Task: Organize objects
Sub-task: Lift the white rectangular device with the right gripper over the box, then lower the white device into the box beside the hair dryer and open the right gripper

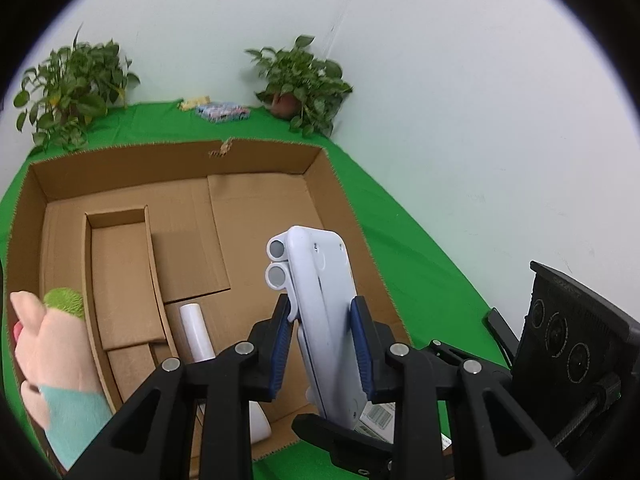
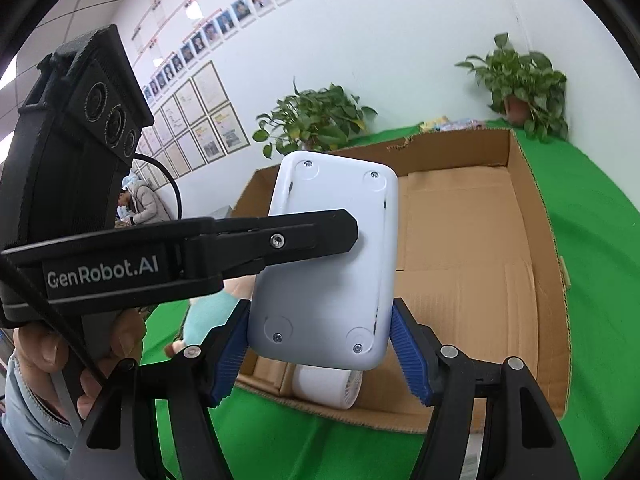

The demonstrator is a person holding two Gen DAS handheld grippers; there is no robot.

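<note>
Right over the near edge of the cardboard box (image 1: pixel 120 184), a pale lavender plastic device (image 1: pixel 320 304) is pinched between the blue pads of the left gripper (image 1: pixel 323 340), whose jaws are closed on its two flat faces. Only the left wrist view shows its hinged end with two grey round caps, plus a white cylinder (image 1: pixel 196 332) and a plush toy (image 1: pixel 52 340) at the box's left wall. The right wrist view instead shows the device's back with four screws, the left gripper's finger lettered "GenRobot.AI", and the bare hand (image 2: pixel 60 356) gripping that tool. The right gripper (image 2: pixel 320 348) stands spread, its pads just beside the device's lower corners without clamping. Potted plants (image 1: pixel 72 84) stand behind on green cloth (image 1: pixel 400 240).
</note>
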